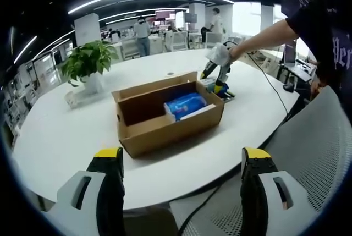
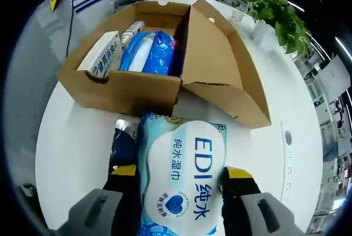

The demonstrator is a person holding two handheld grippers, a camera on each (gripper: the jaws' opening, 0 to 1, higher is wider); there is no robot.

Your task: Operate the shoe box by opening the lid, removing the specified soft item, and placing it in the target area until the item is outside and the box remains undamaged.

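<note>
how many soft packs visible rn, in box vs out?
2. One wet-wipe pack is outside, held in the right tool beside the shoe box. One blue pack is inside; more may be hidden.

We see a brown cardboard shoe box [image 2: 165,65] on the white table, lid flipped open, with a blue pack [image 2: 154,51] and a small white carton [image 2: 102,54] inside. A soft pale-blue pack of wet wipes [image 2: 184,173] is outside, just beside the box.
</note>
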